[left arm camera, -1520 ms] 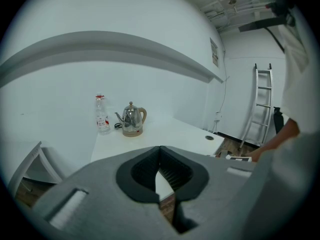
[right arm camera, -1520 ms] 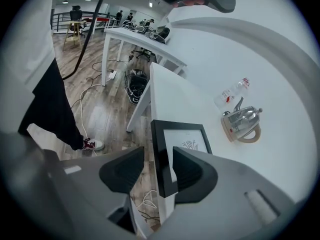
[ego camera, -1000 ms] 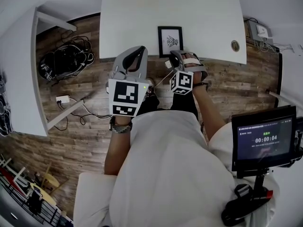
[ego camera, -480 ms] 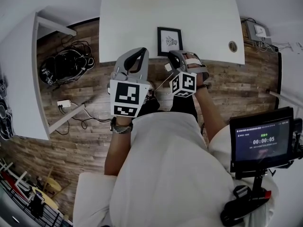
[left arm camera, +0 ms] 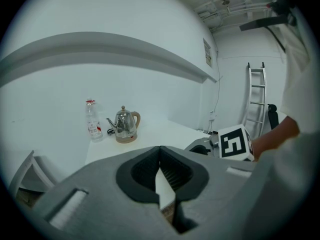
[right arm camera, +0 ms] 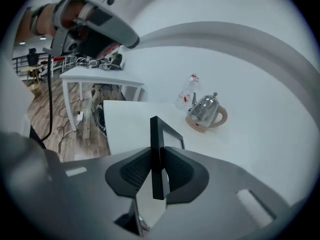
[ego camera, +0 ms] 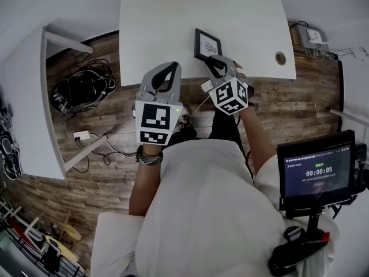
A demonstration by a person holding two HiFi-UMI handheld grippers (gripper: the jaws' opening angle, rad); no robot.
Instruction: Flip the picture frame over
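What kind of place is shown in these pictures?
Probably a workroom or recording lab: plain white tables, loose cables on the wood floor, and a timer screen.

A white table [ego camera: 173,27] fills the upper middle of the head view and stands on a brown wood-plank floor [ego camera: 104,172]. A second white table [ego camera: 29,97] runs down the left edge, with a black bag and tangled cables [ego camera: 83,81] near it. A lit screen [ego camera: 316,172] on a stand sits lower right. In the left gripper view, a ladder [left arm camera: 256,96] leans on a white wall [left arm camera: 235,89] at the right.
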